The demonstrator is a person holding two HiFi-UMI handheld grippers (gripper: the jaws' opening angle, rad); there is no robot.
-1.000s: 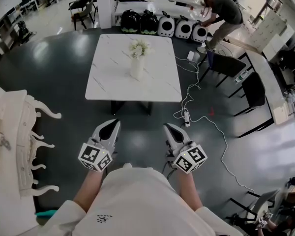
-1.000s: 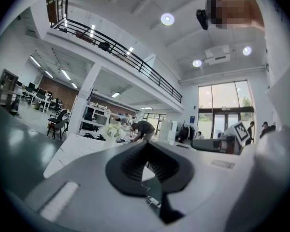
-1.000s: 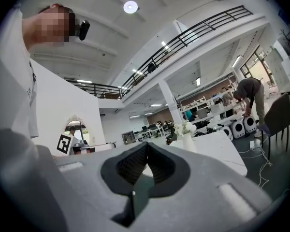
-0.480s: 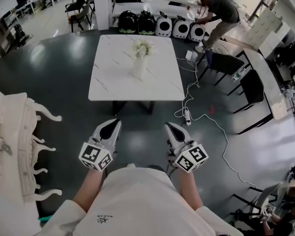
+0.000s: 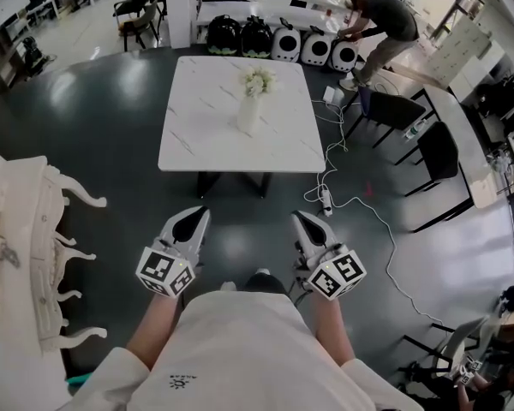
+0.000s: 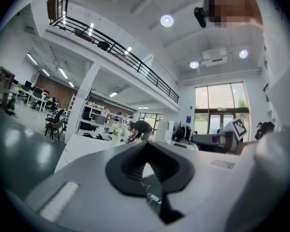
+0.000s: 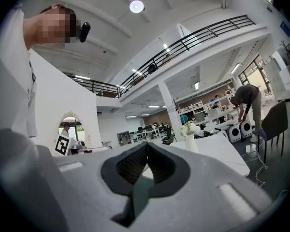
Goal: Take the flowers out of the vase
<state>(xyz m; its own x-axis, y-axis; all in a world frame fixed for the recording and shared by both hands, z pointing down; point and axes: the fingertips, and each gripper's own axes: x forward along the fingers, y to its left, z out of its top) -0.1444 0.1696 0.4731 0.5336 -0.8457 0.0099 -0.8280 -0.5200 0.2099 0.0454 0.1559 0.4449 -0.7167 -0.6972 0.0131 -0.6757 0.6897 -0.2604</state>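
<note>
A white vase with pale flowers stands upright on the white marble table, far ahead of both grippers. My left gripper and right gripper are held close to my body above the dark floor, well short of the table's near edge, both shut with nothing in them. In the left gripper view the gripper's pads meet, and the flowers show small beyond them. In the right gripper view the gripper's pads also meet, with the vase and flowers to the right on the table.
A person bends over at the back right, near a row of round carriers. Black chairs stand right of the table. A white cable and power strip lie on the floor. White ornate furniture is at my left.
The table with the vase has drifted lower and rightward in the head view, as I come closer. Both grippers stay shut in front of my body.
</note>
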